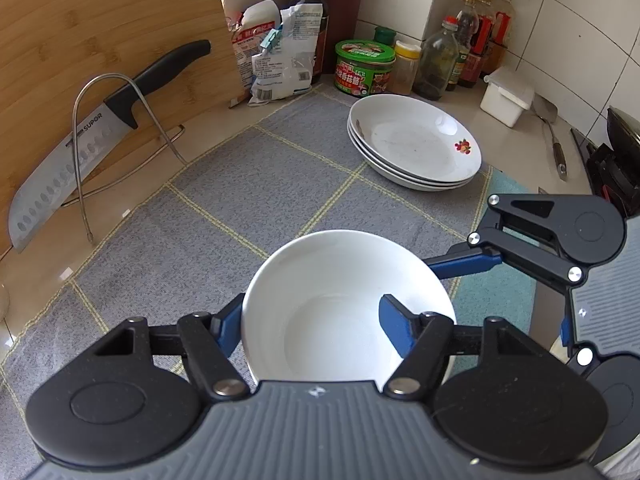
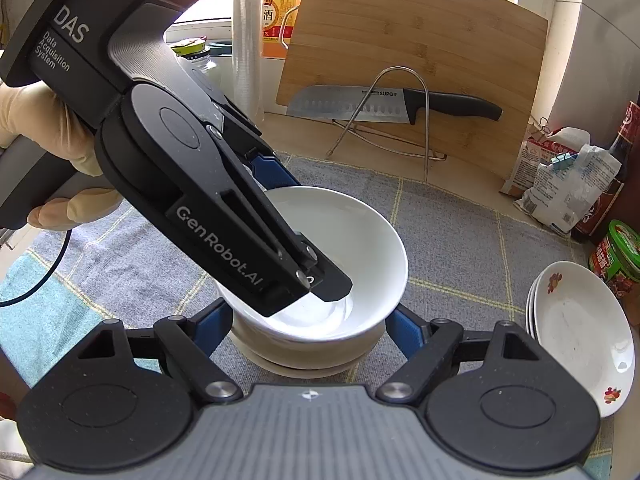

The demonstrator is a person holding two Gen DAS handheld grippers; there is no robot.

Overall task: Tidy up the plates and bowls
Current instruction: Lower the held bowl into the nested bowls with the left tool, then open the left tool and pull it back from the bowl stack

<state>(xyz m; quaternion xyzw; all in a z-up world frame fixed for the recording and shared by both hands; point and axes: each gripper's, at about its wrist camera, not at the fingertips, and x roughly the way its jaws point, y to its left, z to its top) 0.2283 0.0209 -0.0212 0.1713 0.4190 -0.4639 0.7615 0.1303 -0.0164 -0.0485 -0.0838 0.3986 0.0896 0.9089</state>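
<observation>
A white bowl [image 1: 340, 300] sits on a stack of bowls [image 2: 304, 354] on the grey checked cloth [image 1: 240, 200]. My left gripper [image 1: 312, 328] pinches the top bowl's rim, one finger outside and one inside; it also shows in the right wrist view [image 2: 320, 280]. My right gripper [image 2: 308, 326] is open, its blue fingers [image 2: 404, 330] straddling the lower bowls of the stack. A stack of white flowered plates [image 1: 416, 142] lies at the far right of the cloth, and shows in the right wrist view [image 2: 580, 332].
A bamboo cutting board [image 1: 100, 60] leans behind a wire rack holding a knife [image 1: 100, 128]. Sauce bottles [image 1: 472, 56], a green tub [image 1: 364, 68] and bags [image 1: 276, 56] line the tiled wall. A white box [image 1: 506, 96], spatula [image 1: 554, 136] and wok [image 1: 624, 128] are right.
</observation>
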